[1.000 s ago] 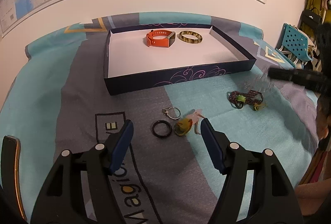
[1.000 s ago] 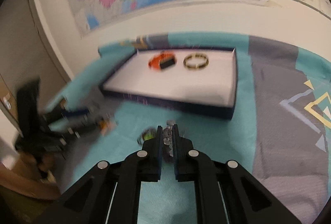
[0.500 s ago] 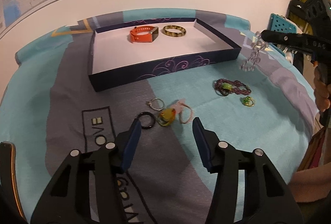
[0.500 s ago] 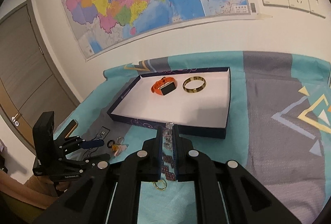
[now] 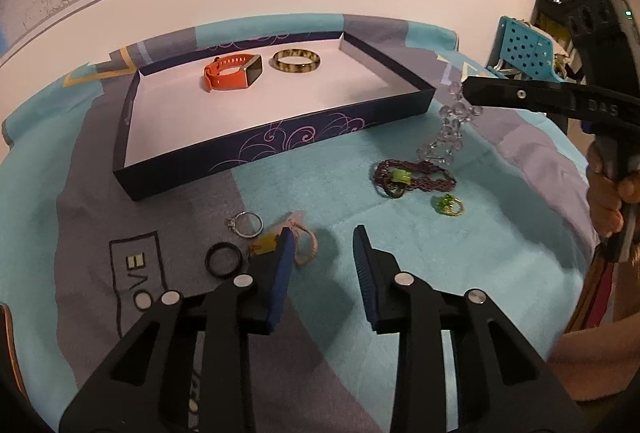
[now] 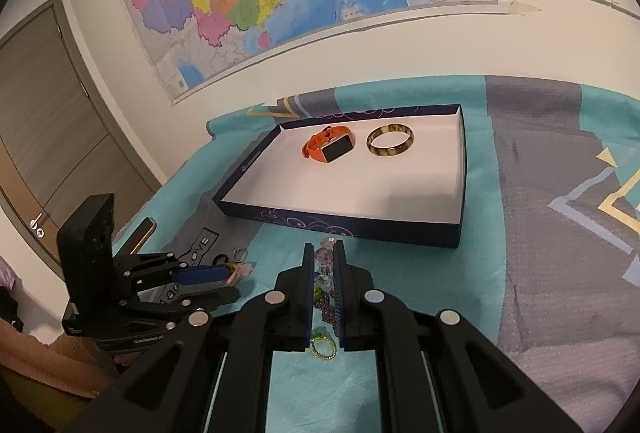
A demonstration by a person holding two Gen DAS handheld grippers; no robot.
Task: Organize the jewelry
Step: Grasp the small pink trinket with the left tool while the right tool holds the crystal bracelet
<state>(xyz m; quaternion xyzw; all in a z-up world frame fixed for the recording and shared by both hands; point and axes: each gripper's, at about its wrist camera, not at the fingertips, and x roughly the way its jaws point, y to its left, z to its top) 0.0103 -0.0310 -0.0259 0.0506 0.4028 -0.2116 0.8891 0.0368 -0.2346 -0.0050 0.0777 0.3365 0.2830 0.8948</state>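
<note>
Hanging lengthwise straight down, the clear bead bracelet (image 5: pixel 447 131) is pinched by the right gripper (image 6: pixel 323 261) above the cloth (image 5: pixel 328 189), near the tray (image 5: pixel 280 147). The left gripper (image 5: pixel 322 247), jaws just narrowing yet apart on nothing, hovers beside the pink bracelet (image 5: pixel 306 243).

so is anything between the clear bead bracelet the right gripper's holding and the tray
Nothing visible. The clear bead bracelet hangs from the right gripper just outside the tray's near wall; the floor beyond is bare, with the orange watch and bangle at the far end.
</note>
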